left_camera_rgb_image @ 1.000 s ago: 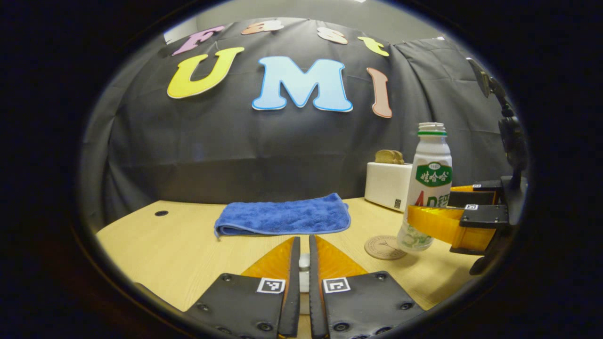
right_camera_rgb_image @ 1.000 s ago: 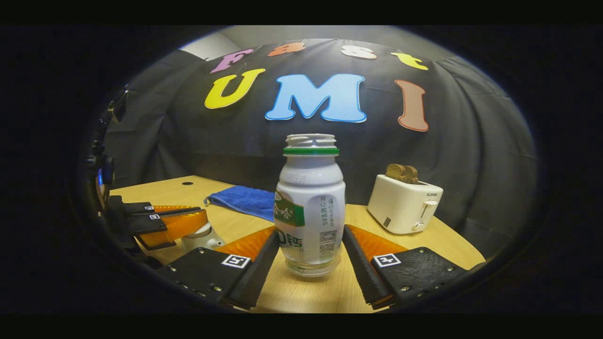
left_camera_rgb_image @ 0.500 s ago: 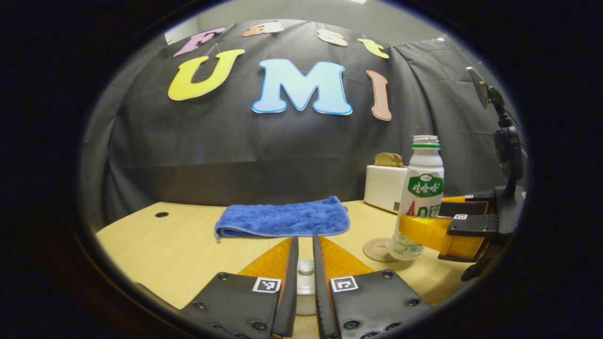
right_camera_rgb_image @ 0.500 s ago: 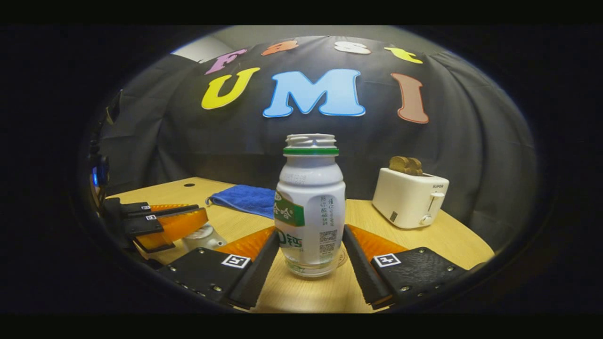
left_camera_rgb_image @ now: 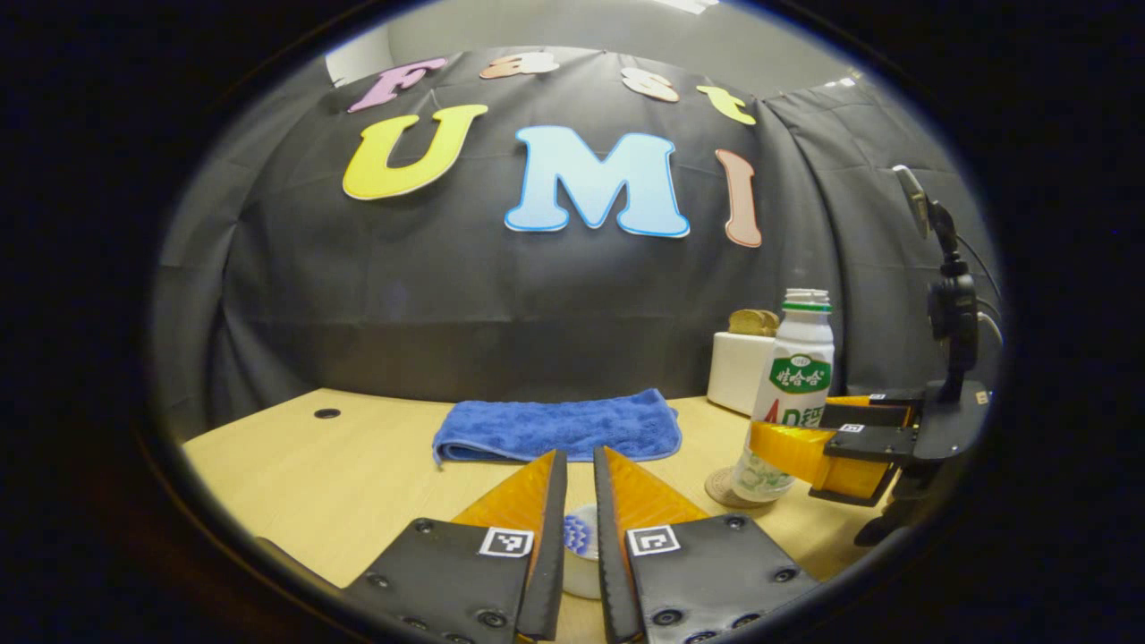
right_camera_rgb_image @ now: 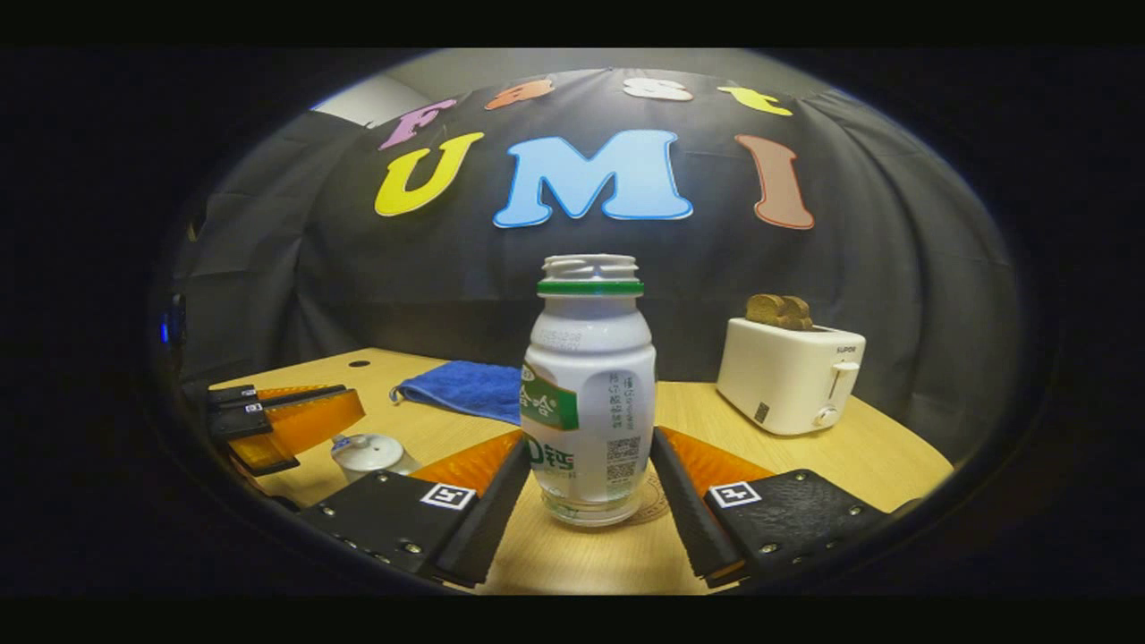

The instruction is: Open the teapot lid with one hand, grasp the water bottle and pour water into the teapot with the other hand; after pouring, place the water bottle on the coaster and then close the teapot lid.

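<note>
Two bread slices [right_camera_rgb_image: 780, 310] in toaster [right_camera_rgb_image: 789, 376], perhaps

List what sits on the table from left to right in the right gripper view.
left gripper → teapot → blue towel → water bottle → toaster

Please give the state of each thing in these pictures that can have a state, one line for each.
Bottle: upright, uncapped, on the coaster.
Teapot: lid on.
Towel: folded, flat on the table.
Toaster: bread sticking up from the slots.
Left gripper: fingers nearly together, above the teapot lid.
Right gripper: shut on the bottle.
</note>
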`<state>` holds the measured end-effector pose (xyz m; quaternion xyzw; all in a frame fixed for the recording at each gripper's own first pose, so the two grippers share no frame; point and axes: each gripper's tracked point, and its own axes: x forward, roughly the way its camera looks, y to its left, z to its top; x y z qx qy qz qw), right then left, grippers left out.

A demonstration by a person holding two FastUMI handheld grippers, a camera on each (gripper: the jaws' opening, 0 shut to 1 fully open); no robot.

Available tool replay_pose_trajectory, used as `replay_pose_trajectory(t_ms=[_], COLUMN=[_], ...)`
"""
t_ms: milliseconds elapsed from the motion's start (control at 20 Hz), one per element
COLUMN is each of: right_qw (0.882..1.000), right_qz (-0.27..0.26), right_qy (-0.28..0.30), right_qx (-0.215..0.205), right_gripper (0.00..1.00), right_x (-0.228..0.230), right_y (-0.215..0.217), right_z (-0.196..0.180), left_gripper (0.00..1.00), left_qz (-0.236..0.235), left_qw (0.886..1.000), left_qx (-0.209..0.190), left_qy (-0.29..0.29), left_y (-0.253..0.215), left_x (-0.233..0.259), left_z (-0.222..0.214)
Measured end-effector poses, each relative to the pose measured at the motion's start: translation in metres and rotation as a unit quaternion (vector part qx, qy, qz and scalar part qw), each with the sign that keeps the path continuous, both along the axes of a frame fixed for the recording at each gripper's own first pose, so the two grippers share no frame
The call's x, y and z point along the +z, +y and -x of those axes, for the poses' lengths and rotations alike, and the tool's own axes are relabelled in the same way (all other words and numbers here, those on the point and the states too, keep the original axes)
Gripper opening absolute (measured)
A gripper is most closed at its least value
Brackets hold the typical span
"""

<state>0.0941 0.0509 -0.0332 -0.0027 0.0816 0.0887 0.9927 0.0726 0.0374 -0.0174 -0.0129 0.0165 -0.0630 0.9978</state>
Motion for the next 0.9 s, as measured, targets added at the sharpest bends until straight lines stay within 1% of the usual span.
replay_pose_trajectory(t_ms=[50,150,200,250,300,350,550,600,650,900], right_qw=[1.0,1.0,1.0,0.999,0.999,0.999,0.999,0.999,0.998,0.998], right_qz=[0.001,0.007,0.008,0.008,0.007,0.008,0.016,0.02,0.023,0.015], right_qy=[-0.001,0.0,0.0,-0.001,-0.001,-0.001,0.001,0.004,0.007,0.008], right_qx=[-0.004,-0.019,-0.027,-0.033,-0.036,-0.037,-0.045,-0.047,-0.052,-0.055], right_gripper=[0.8,0.8,0.8,0.8,0.8,0.8,0.8,0.8,0.8,0.8], right_x=[-0.001,-0.006,-0.007,-0.009,-0.01,-0.011,-0.018,-0.02,-0.023,-0.026], right_y=[-0.002,-0.008,-0.012,-0.016,-0.017,-0.018,-0.02,-0.021,-0.024,-0.026], right_z=[-0.003,-0.008,-0.01,-0.013,-0.015,-0.018,-0.027,-0.029,-0.031,-0.034], left_gripper=[0.24,0.24,0.3,0.3,0.24,0.3,0.3,0.19,0.3,0.3], left_qz=[0.001,0.004,0.006,0.008,0.01,0.011,0.012,0.013,0.014,0.015], left_qw=[1.0,1.0,1.0,1.0,1.0,1.0,1.0,1.0,1.0,1.0], left_qx=[0.002,0.003,0.004,0.003,0.002,0.001,0.001,0.002,0.003,0.003], left_qy=[-0.002,-0.005,-0.004,-0.004,-0.004,-0.004,-0.004,-0.005,-0.005,-0.005], left_y=[0.002,0.003,0.004,0.004,0.004,0.003,0.004,0.005,0.006,0.006], left_x=[0.002,0.003,0.004,0.003,0.004,0.003,0.003,0.004,0.004,0.004], left_z=[-0.001,0.0,0.002,0.002,0.002,0.002,0.002,0.002,0.001,0.0])
